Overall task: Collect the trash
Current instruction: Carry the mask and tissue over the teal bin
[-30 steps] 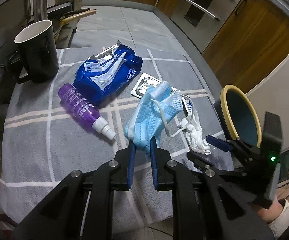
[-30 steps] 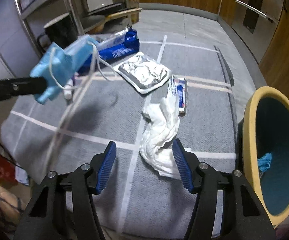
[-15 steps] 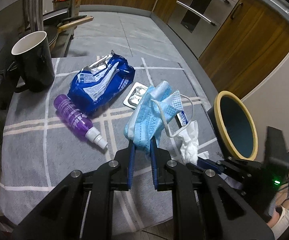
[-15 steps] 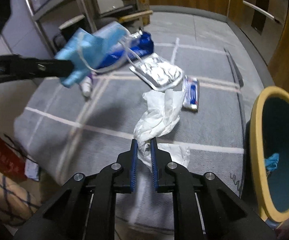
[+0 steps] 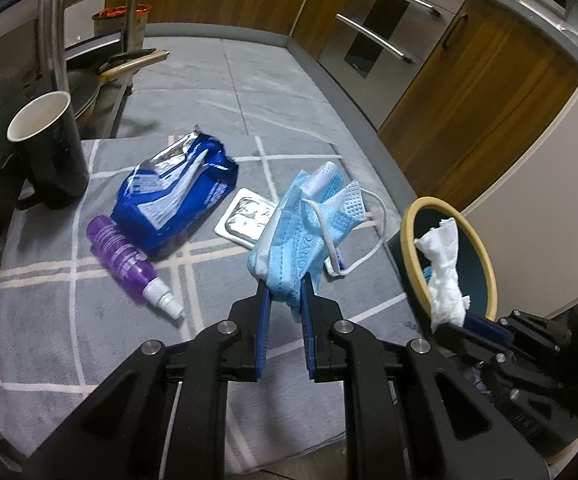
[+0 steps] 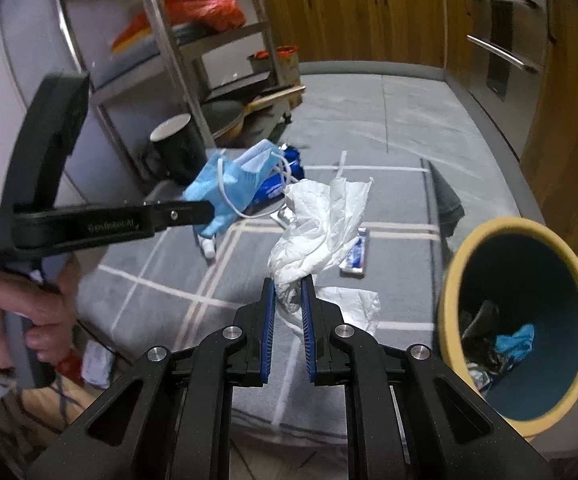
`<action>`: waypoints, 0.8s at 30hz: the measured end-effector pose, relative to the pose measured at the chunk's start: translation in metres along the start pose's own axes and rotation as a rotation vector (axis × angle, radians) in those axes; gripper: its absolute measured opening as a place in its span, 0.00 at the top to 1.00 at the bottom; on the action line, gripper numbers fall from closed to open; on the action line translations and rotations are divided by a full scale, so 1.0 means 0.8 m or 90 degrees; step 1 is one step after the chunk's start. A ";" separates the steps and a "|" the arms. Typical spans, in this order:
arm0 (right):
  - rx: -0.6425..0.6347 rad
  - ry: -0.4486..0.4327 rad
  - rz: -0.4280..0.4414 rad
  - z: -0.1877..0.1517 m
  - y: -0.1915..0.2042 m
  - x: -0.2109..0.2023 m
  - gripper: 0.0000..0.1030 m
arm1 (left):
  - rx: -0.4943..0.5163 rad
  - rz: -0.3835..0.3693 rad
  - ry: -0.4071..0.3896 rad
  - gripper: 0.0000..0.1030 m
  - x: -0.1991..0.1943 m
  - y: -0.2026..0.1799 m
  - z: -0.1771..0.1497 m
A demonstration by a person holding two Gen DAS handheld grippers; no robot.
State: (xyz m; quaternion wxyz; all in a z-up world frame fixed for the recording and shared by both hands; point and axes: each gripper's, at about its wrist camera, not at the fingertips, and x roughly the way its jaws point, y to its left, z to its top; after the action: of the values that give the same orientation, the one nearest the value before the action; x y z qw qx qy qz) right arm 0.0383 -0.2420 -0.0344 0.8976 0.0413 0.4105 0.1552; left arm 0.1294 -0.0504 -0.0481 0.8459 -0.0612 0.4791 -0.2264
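My left gripper (image 5: 283, 286) is shut on a crumpled blue face mask (image 5: 307, 220) and holds it above the grey checked cloth (image 5: 69, 320). It also shows in the right wrist view (image 6: 233, 188). My right gripper (image 6: 287, 282) is shut on a crumpled white tissue (image 6: 321, 224), lifted off the cloth; the tissue shows in the left wrist view (image 5: 445, 272) in front of the bin. The yellow-rimmed teal bin (image 6: 517, 328) stands at the right with trash inside; it shows in the left wrist view (image 5: 485, 256) too.
On the cloth lie a blue wipes packet (image 5: 173, 196), a purple spray bottle (image 5: 125, 260), a foil blister pack (image 5: 245, 220) and a small tube (image 6: 355, 254). A black mug (image 5: 49, 148) stands at the left. A metal rack (image 6: 193, 60) and wooden cabinets (image 5: 469, 92) are behind.
My right gripper closed on the white tissue and lifted it off the cloth, toward the bin. My left gripper kept hold of the mask and rose a little.
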 end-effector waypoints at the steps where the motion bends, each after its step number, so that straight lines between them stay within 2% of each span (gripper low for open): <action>1: 0.007 -0.005 -0.001 0.001 -0.007 -0.007 0.86 | 0.002 -0.003 -0.001 0.87 0.000 -0.003 0.001; 11: 0.056 -0.045 -0.037 -0.001 -0.063 -0.049 0.86 | 0.039 -0.038 -0.005 0.87 0.008 -0.058 0.010; 24: 0.149 -0.066 -0.108 -0.032 -0.156 -0.080 0.86 | 0.091 -0.089 0.021 0.87 0.046 -0.153 0.016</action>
State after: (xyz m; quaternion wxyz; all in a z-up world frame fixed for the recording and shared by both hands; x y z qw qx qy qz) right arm 0.0104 -0.3818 -0.0297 0.9165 0.1188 0.3809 0.0279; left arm 0.1164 -0.1771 -0.0305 0.8222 -0.0303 0.4699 -0.3198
